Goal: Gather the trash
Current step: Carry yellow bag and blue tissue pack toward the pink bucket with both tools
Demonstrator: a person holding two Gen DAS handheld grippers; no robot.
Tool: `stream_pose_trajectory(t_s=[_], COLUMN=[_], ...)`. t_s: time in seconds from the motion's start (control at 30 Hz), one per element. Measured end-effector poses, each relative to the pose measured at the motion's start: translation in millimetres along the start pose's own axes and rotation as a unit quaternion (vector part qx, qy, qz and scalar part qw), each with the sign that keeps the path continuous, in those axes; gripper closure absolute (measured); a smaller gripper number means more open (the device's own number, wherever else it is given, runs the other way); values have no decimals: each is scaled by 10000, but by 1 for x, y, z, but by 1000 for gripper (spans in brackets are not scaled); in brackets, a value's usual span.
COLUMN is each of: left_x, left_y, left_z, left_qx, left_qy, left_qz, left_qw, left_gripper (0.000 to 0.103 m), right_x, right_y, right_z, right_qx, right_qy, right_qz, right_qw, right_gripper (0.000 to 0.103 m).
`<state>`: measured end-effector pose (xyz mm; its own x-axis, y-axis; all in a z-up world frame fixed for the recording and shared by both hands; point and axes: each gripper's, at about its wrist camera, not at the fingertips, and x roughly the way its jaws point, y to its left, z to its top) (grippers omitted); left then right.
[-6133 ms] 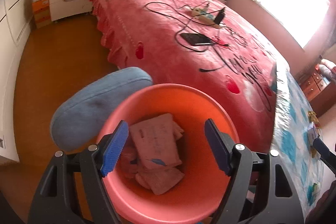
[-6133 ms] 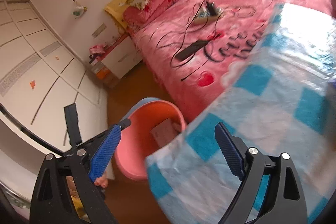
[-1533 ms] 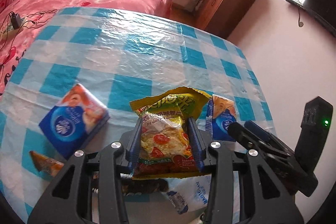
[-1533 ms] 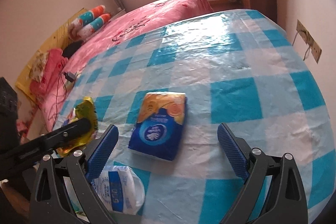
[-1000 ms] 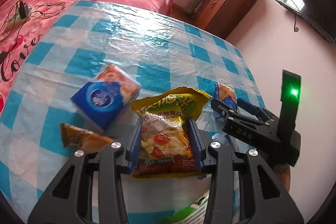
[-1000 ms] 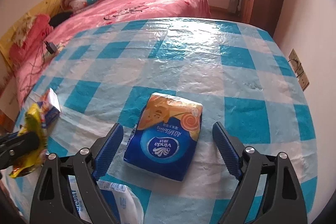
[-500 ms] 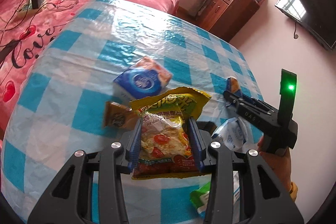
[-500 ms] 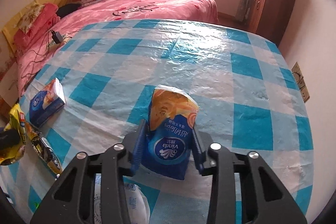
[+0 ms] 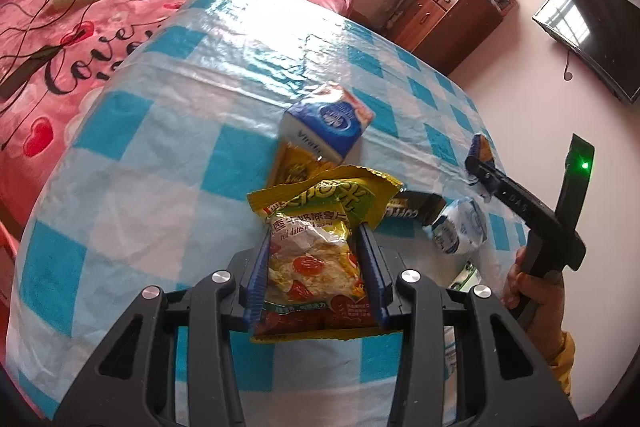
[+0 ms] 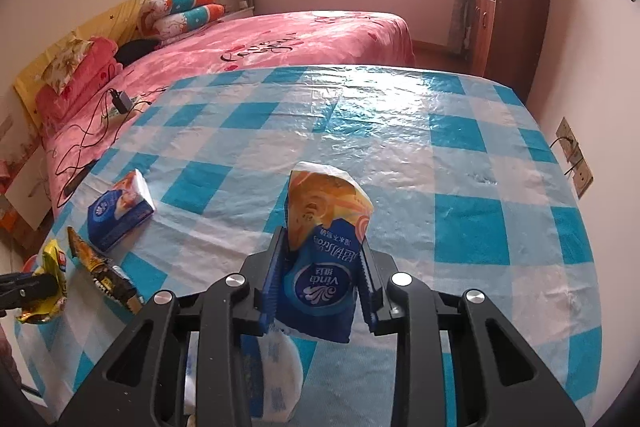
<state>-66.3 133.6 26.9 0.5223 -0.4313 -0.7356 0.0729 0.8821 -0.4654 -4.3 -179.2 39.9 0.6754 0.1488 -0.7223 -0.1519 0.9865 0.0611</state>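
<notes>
Checked tablecloth [image 10: 460, 131]; crumpled yellow snack bag [image 9: 320, 255] pinched.

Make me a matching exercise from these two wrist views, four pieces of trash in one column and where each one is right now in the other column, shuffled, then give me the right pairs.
Things
1. yellow snack bag
2. squeezed tissue pack
3. boxy tissue pack
4. dark wrapper

Places
A. lying flat on the checked tablecloth, near the bed side, touched by nothing
B. clamped in the right gripper, whose jaws are closing
C. clamped in the left gripper
D. on the cloth between the boxy pack and the table's near edge

Pairs: 1-C, 2-B, 3-A, 4-D
</notes>
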Motion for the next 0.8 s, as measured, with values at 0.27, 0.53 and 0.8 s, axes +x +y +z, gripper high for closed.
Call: stream_pose_trajectory(t_s=[0.27,0.53,0.8], left_x=[-11,-30,-47], left_y=[18,38,60], left_z=[-14,-24,-35], left_qx=[-94,-248,-430], left_qy=[-3,-97,-195], left_qz=[2,31,37], left_qw=[10000,9996,9989], left_gripper=[60,60,60], right_x=[-30,-50,-62], right_y=[16,51,100], right_z=[1,1,-8], right_qx=[-24,-167,-446], right_qy=[-176,-173,-20], right_qz=[104,507,1029], right_qw=[9998,9984,9937], right_gripper=[69,69,69])
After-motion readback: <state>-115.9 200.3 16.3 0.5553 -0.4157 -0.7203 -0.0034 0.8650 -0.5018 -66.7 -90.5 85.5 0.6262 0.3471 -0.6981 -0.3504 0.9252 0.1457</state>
